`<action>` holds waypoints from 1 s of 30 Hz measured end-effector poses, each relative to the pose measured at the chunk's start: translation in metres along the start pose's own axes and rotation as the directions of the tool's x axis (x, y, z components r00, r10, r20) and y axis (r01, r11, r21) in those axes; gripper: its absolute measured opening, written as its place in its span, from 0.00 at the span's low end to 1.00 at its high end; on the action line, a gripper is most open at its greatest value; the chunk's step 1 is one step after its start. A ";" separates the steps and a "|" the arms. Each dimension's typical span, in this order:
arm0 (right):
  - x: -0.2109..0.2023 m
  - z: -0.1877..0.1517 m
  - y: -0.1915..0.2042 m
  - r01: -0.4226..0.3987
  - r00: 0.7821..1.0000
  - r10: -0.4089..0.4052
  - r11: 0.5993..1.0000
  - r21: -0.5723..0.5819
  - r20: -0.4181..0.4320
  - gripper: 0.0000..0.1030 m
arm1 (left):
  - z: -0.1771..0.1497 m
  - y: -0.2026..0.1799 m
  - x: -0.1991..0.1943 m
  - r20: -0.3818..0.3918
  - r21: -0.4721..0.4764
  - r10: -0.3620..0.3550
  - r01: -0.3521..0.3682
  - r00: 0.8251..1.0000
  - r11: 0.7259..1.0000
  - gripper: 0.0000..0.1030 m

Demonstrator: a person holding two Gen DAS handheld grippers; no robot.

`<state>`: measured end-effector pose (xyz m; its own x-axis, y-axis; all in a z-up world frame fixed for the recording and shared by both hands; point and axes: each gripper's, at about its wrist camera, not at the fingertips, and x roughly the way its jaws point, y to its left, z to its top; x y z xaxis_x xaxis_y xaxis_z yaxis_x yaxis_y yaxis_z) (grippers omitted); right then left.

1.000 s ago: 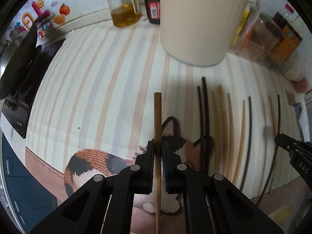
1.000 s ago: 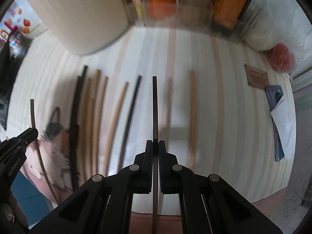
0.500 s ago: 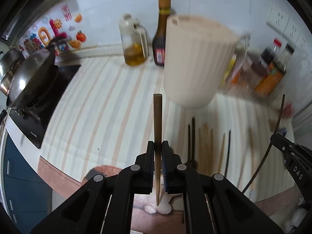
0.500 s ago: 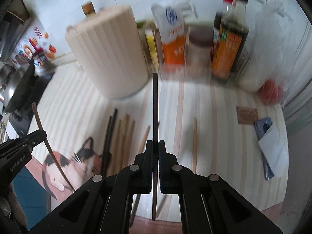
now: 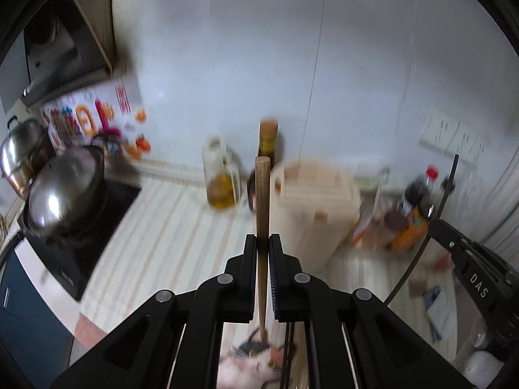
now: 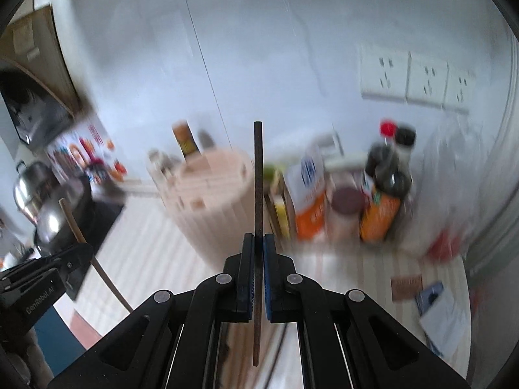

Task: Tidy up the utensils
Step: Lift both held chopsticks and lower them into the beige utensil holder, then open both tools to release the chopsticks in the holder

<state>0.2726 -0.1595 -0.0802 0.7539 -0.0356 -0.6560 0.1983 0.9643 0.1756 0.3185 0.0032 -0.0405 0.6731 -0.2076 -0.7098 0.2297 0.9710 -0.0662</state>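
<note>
My left gripper (image 5: 262,240) is shut on a light wooden chopstick (image 5: 261,194) that stands upright between the pads. My right gripper (image 6: 258,238) is shut on a dark chopstick (image 6: 258,178), also upright. Both are raised above the striped counter, in front of the tall cream ribbed utensil holder (image 5: 311,207), which also shows in the right wrist view (image 6: 211,201). The right gripper (image 5: 467,259) shows at the left view's right edge with its dark chopstick. The left gripper (image 6: 45,275) shows at the right view's left edge. A few chopsticks (image 5: 287,356) lie on the mat below.
A wok and steel pots (image 5: 61,191) sit on the stove at the left. An oil jug (image 5: 220,178) and a sauce bottle (image 5: 267,142) stand behind the holder. Bottles, jars and packets (image 6: 356,207) crowd the back right. Wall sockets (image 6: 415,81) are above.
Both grippers have lifted and tilted up with their chopsticks, from low over the mat to above the counter, so the holder's open top and the wall have come into view.
</note>
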 end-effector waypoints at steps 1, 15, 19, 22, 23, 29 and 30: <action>-0.003 0.009 0.002 -0.011 1.000 0.011 1.000 0.002 0.018 0.05 | 0.013 -0.002 -0.005 0.023 0.002 -0.004 0.004 1.000 1.000 0.05; 0.021 0.144 0.021 -0.012 0.972 0.005 0.999 0.031 0.233 0.05 | 0.134 -0.018 0.026 0.190 0.008 -0.010 0.008 0.982 1.000 0.05; 0.053 0.163 0.022 -0.019 0.972 0.008 0.999 0.043 0.234 0.05 | 0.152 -0.016 0.061 0.175 -0.012 -0.018 0.021 0.984 1.000 0.05; 0.074 0.168 0.024 -0.020 0.973 0.009 0.999 0.045 0.231 0.05 | 0.157 -0.014 0.088 0.154 -0.024 -0.020 0.024 0.988 0.999 0.05; 0.083 0.168 0.024 -0.022 0.973 0.011 0.999 0.047 0.230 0.05 | 0.158 -0.013 0.098 0.142 -0.031 -0.026 0.031 0.990 0.999 0.05; 0.120 0.165 0.019 -0.029 0.980 0.015 0.997 0.069 0.199 0.05 | 0.152 -0.012 0.135 0.085 -0.053 -0.067 0.072 0.994 0.996 0.05; 0.124 0.163 0.018 -0.033 0.981 0.019 0.997 0.072 0.195 0.05 | 0.151 -0.013 0.137 0.080 -0.054 -0.073 0.077 0.994 0.996 0.05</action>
<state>0.4715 -0.1893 -0.0386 0.8653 -0.0681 -0.4966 0.2177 0.9435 0.2499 0.5141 -0.0559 -0.0310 0.7083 -0.2868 -0.6450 0.2432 0.9569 -0.1585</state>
